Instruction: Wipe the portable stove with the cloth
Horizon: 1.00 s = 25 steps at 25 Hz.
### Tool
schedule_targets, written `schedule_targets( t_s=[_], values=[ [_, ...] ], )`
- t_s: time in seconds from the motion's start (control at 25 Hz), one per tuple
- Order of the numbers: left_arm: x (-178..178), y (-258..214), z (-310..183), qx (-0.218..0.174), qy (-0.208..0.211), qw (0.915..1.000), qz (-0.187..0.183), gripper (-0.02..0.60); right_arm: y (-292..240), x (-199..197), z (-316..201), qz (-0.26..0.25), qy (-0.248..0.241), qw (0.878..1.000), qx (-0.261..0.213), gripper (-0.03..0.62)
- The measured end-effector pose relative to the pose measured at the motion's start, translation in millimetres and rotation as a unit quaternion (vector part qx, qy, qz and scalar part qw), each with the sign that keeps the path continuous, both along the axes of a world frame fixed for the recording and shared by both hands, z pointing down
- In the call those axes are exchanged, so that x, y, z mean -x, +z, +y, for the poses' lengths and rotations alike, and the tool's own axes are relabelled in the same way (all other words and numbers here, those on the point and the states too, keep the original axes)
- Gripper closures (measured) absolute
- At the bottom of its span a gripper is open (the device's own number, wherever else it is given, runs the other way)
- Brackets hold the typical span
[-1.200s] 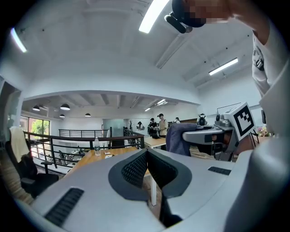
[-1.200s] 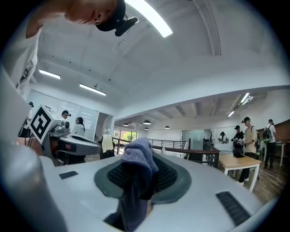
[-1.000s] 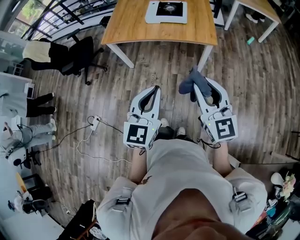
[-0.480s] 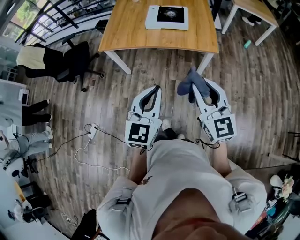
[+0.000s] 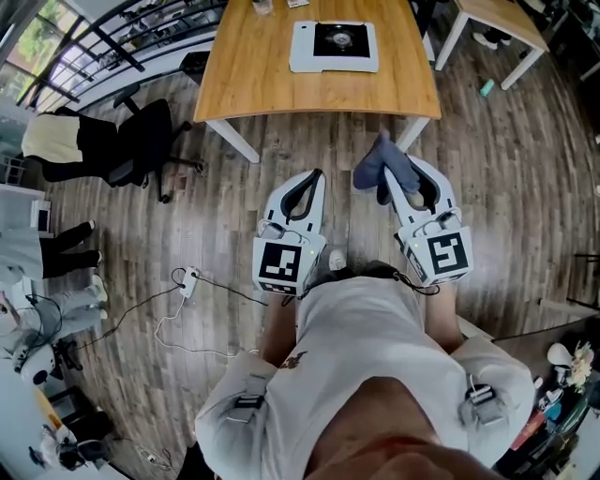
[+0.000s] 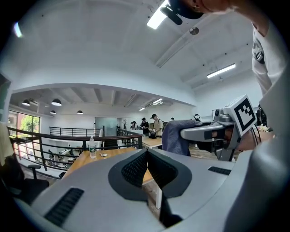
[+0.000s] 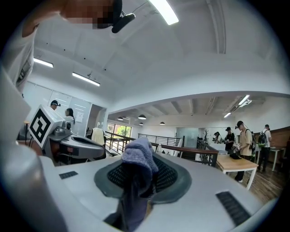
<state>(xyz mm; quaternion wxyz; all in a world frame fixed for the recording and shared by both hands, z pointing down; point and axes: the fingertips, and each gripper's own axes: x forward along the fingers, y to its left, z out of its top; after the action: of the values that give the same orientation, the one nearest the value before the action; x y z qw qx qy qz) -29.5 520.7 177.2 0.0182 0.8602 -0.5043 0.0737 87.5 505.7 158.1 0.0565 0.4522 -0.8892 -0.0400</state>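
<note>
The portable stove, white with a black burner top, sits on a wooden table far ahead in the head view. My right gripper is shut on a blue-grey cloth, which bulges out between its jaws and hangs down in the right gripper view. My left gripper is shut with nothing in it; its dark pads meet. Both grippers are held over the wooden floor, well short of the table. The cloth also shows in the left gripper view.
A black office chair with a pale garment stands left of the table. A white cable and power strip lie on the floor at left. Another white-legged table is at the upper right. A water bottle stands on the table. People stand in the background.
The table and stove have slid slightly lower and nearer in the head view as the person steps forward. Both grippers keep their pose, the cloth still held.
</note>
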Motion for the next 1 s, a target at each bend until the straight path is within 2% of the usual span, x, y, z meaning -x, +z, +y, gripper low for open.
schedule_targets(
  t_s=[0.48, 1.0],
  values=[
    [-0.4, 14.7, -63.7, 0.020, 0.017, 0.9996, 0.008, 0.561, 18.6, -1.2, -58.8, 0.002, 0.015, 1.000, 0.027, 0.477],
    [-14.5, 8.7, -166.3, 0.017, -0.012, 0.9998, 0.002, 0.561, 17.2, -11.7, -169.2, -0.010, -0.020, 1.000, 0.022, 0.477]
  ],
)
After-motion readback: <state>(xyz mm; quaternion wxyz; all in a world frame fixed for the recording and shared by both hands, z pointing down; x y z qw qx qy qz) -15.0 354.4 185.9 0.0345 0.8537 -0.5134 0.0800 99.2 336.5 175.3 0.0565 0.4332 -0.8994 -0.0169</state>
